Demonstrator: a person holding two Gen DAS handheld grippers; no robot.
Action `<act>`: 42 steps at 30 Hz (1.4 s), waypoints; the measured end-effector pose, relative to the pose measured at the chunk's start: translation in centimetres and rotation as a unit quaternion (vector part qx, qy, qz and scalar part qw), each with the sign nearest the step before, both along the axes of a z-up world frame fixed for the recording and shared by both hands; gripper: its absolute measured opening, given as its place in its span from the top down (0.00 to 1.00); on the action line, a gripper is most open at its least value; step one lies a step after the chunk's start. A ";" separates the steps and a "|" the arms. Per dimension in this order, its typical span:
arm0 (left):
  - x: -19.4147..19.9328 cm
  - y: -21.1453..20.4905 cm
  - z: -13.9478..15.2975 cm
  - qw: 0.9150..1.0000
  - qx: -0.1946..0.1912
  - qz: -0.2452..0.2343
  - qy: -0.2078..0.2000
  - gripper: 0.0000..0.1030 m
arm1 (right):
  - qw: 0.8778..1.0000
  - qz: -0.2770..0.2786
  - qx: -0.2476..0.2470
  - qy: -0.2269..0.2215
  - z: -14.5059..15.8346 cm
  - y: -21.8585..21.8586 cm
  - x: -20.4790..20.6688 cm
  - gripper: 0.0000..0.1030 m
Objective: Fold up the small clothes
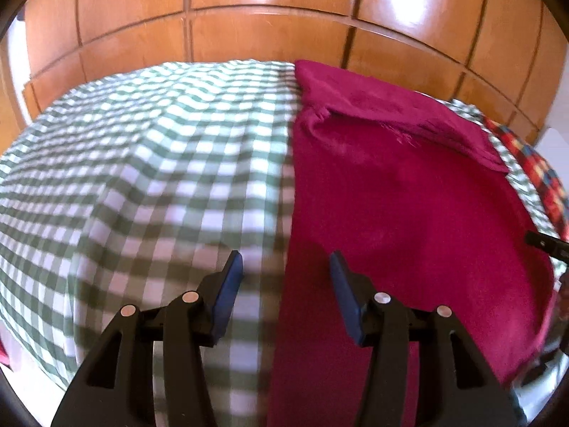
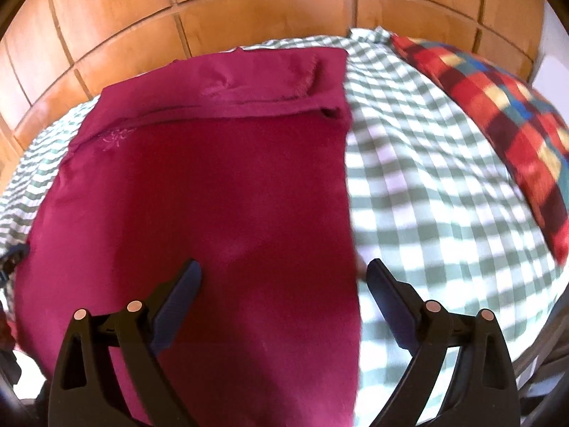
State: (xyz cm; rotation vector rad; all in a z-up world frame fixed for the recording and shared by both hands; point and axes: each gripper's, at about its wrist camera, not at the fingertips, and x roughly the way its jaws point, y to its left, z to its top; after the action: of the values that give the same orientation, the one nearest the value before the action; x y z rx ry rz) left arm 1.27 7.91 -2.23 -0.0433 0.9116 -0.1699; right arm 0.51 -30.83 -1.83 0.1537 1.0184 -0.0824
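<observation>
Garment: we see a magenta garment point(image 1: 409, 192) point(image 2: 213, 192) lying flat on the checked cloth point(image 1: 142, 163) point(image 2: 426, 192), ahead of both tongs and running under them toward us.
Far end: a folded-over band with a stitched hem lies across the garment's far part, well ahead of our tongs.
Left tongs point(image 1: 286, 267): we hold them spread wide with nothing between the fingers; they straddle the garment's left edge, left finger over the checked cloth, right finger over the garment.
Right tongs point(image 2: 284, 274): spread wide and gripping nothing; they straddle the garment's right edge, left finger over the garment, right finger over the checked cloth.
Open room: bare checked cloth stretches left of our left tongs and right of our right tongs.
Edges: the checked cloth drops away at its far rim, just before the wooden panels point(image 1: 270, 28) point(image 2: 249, 10).
Nearby: a plaid cloth point(image 2: 505, 114) point(image 1: 540, 174) in red, blue and yellow lies to the far right of our right tongs, apart from the garment.
Containers: we see none to tell of.
</observation>
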 end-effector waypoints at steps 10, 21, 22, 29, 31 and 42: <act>-6.1 2.3 -0.2 0.995 -0.037 -0.071 0.052 0.67 | 0.993 0.065 0.078 0.061 -0.3 1.4 -6.9 0.25; -6.9 2.0 1.7 0.990 -0.074 -0.107 0.051 0.96 | 0.987 0.108 0.105 0.048 2.3 3.0 -7.1 0.81; -6.7 2.3 2.3 0.989 -0.090 -0.108 0.046 0.96 | 0.987 0.109 0.115 0.038 2.9 2.9 -7.0 0.81; -1.8 2.2 6.7 0.979 -0.172 -0.108 -0.011 0.96 | 0.978 0.090 0.181 -0.044 6.1 1.8 -3.1 0.81; 0.4 1.9 7.0 0.979 -0.177 -0.103 -0.016 0.96 | 0.980 0.075 0.180 -0.048 5.8 1.4 -1.0 0.81; 13.7 -1.3 4.7 0.988 -0.146 -0.043 0.028 0.90 | 0.983 0.020 0.185 -0.005 2.9 -1.8 7.8 0.77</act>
State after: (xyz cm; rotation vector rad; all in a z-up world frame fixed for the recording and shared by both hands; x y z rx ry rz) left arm 15.01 6.62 2.48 -0.2823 0.9386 -0.3843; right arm 8.35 -32.67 1.09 0.4724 1.0196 0.1450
